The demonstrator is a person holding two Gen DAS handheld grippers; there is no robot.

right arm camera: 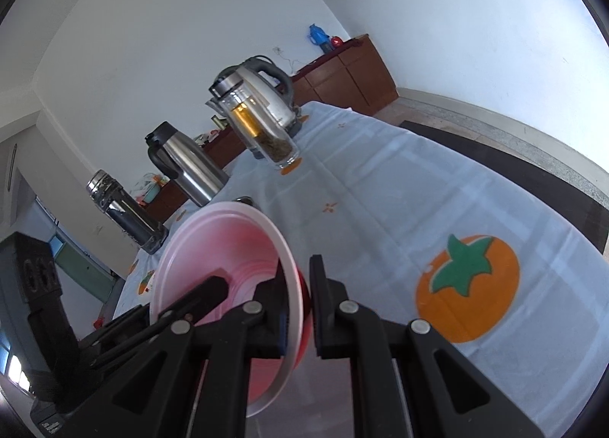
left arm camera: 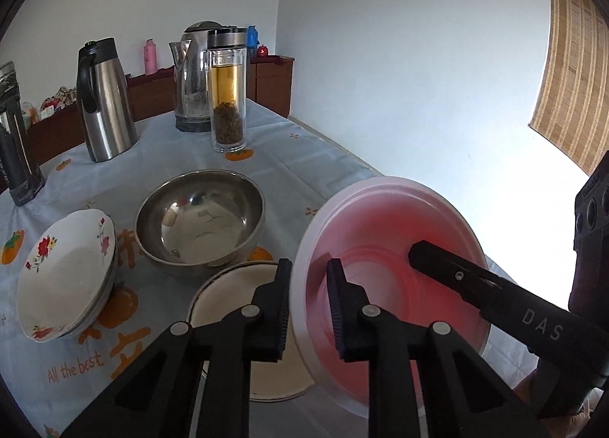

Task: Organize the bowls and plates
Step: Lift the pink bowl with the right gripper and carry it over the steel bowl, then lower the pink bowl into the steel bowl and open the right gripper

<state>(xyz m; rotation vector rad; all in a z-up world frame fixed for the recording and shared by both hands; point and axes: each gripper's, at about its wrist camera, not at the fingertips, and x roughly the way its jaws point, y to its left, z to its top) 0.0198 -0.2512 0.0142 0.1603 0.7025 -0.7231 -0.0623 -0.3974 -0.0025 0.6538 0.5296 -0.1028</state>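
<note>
While both tools, the left tool (left arm camera: 308, 308) and right tool (right arm camera: 297, 312), pinch the round pink plastic bowl (left arm camera: 388, 247) by its rim above the counter (left arm camera: 297, 156), uneven pulling could tip it onto the shiny steel bowl (left arm camera: 200, 221).

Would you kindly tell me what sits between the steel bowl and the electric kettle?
In the left wrist view, the glass tea bottle stands between the steel bowl and kettle.

Count: pink bowl (left arm camera: 392, 232) ×1; steel bowl (left arm camera: 200, 222) ×1; floral bowl stack (left arm camera: 64, 274) ×1; plate (left arm camera: 232, 301) ×1; kettle (left arm camera: 192, 76) ×1; flasks ×2 (left arm camera: 102, 99) (left arm camera: 15, 137); tea bottle (left arm camera: 227, 91) ×1.
</note>
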